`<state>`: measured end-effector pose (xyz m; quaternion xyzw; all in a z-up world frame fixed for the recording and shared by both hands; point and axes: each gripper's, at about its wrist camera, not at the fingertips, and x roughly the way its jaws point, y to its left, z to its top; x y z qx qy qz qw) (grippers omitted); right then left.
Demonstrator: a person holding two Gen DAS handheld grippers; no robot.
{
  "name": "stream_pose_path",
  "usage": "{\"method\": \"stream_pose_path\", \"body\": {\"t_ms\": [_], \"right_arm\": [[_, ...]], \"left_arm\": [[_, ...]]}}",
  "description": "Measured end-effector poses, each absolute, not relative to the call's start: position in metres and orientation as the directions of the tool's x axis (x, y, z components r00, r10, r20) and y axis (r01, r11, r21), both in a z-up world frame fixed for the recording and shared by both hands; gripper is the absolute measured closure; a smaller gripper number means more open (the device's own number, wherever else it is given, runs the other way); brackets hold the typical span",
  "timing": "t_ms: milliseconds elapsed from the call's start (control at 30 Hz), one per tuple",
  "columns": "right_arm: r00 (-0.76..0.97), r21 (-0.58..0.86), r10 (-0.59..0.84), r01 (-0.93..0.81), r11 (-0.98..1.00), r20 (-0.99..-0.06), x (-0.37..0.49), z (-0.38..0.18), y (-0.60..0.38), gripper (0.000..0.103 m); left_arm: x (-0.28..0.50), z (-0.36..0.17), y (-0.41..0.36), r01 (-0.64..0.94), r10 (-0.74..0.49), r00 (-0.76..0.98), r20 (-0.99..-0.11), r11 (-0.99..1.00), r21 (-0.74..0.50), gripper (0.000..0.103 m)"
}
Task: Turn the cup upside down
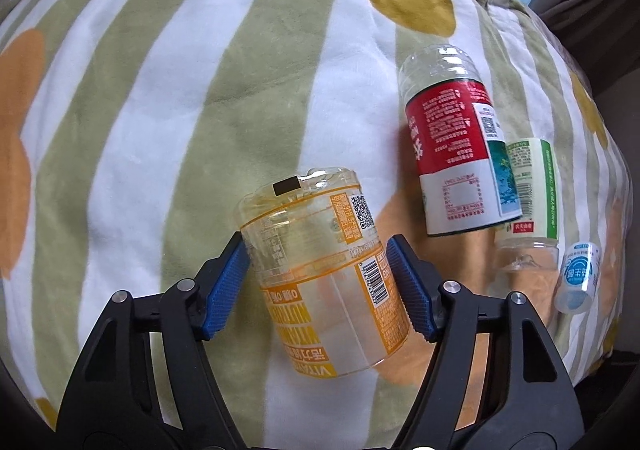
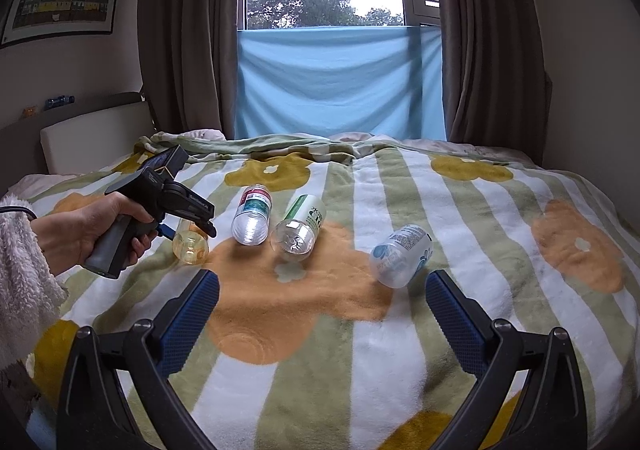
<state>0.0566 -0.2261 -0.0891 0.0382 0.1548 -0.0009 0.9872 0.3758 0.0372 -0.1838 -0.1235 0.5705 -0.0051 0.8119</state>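
Observation:
A clear cup with an orange label (image 1: 320,270) lies on its side on the striped blanket, between the blue pads of my left gripper (image 1: 318,282). The pads touch its sides, so the gripper is shut on it. In the right wrist view the same cup (image 2: 190,244) shows under the hand-held left gripper (image 2: 176,201). A red-label cup (image 1: 456,153), a green-label cup (image 1: 528,201) and a small blue-label cup (image 1: 578,278) lie on their sides to the right. My right gripper (image 2: 320,314) is open and empty above the blanket.
The striped flower blanket (image 2: 400,330) covers the bed. The red-label cup (image 2: 254,215), green-label cup (image 2: 300,228) and blue-label cup (image 2: 402,260) lie in a row ahead of the right gripper. A headboard (image 2: 96,129), curtains and a window stand behind.

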Motion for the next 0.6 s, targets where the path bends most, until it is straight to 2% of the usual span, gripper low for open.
{"method": "stream_pose_path", "body": {"t_ms": [333, 500, 600], "right_arm": [[0.958, 0.105, -0.007, 0.038, 0.994, -0.286, 0.040, -0.080, -0.233, 0.000], [0.955, 0.143, -0.028, 0.073, 0.987, -0.294, 0.030, -0.074, -0.244, 0.000], [0.958, 0.156, -0.049, 0.096, 0.983, -0.283, 0.020, -0.068, -0.248, 0.000]], "left_arm": [[0.285, -0.114, -0.020, 0.192, -0.265, 0.350, -0.898, 0.959, -0.209, 0.036], [0.241, -0.121, -0.067, 0.314, -0.313, 0.294, -0.903, 0.924, -0.218, 0.035], [0.221, -0.141, -0.091, 0.353, -0.280, 0.256, -0.925, 0.918, -0.180, 0.035]]}}
